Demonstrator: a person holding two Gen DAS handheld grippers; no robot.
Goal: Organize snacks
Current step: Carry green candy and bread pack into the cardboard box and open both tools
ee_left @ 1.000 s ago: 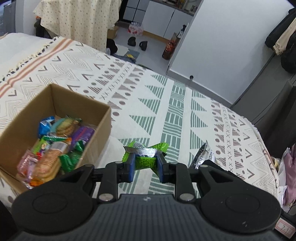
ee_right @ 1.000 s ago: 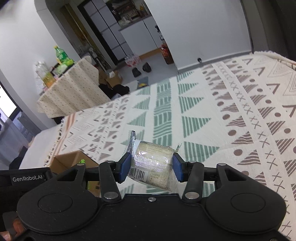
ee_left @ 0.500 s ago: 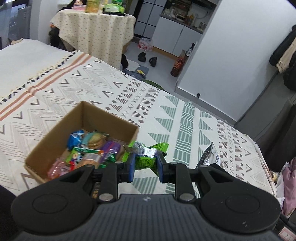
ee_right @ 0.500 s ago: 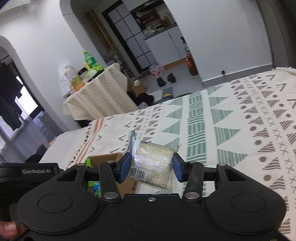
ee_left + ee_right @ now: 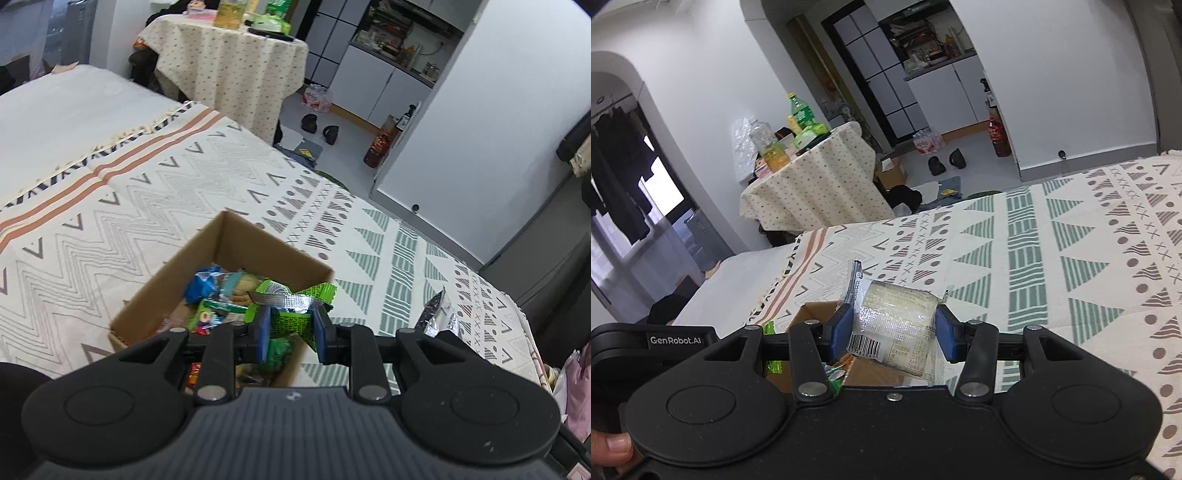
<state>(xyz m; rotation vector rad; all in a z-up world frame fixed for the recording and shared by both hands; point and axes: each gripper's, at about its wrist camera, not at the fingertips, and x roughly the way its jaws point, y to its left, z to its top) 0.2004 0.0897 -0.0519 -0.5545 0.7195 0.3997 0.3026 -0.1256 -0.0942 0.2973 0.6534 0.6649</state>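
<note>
Both tongs squeeze snacks: my left gripper (image 5: 289, 329) grips a green packet (image 5: 291, 317), right gripper (image 5: 893, 329) a clear-wrapped cake (image 5: 892, 325). I should let go only above the cardboard box (image 5: 236, 240).

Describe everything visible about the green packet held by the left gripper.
The green packet is a small, crinkled, glossy wrapper, bright green with dark print and a silvery crimped top seam. The left gripper clamps it between its blue pads, above the near right corner of the open cardboard box. Only the pads touch it.
</note>
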